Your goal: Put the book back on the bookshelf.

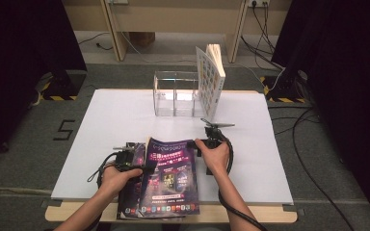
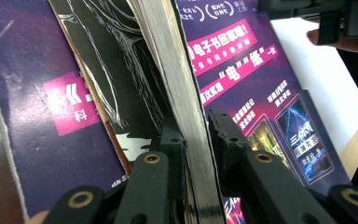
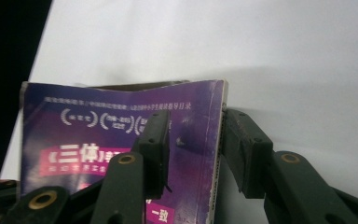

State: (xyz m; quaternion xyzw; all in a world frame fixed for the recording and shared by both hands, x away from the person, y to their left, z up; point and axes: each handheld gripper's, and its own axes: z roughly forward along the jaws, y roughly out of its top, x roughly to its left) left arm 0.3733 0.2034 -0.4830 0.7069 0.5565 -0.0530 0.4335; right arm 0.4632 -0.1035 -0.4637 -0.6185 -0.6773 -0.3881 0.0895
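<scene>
Left gripper (image 2: 196, 140), low centre of its own view: jaws narrow, straddling the fore-edge of the page block of the purple book (image 2: 186, 98), pads at or against the paper; firm clamp not confirmable. Right gripper (image 3: 196, 140), centre of its own view: jaws half-wide, one pad over the cover, the other just outside the spine edge; gap visible on the outer side, so not yet gripping.

Purple book (image 1: 171, 178) at lower centre of the high view, long axis running up-frame from the near table edge, cover partly lifted. Left gripper (image 1: 127, 156) at its left edge, right gripper (image 1: 207, 142) at its upper right corner; both touching or just beside, neither nearer.

Further up-frame: clear acrylic holder (image 1: 176, 94), well apart, with a second book (image 1: 211, 79) leaning upright at its right side. White table top (image 1: 270, 159) between bare; nothing obstructing a lift toward the holder.
</scene>
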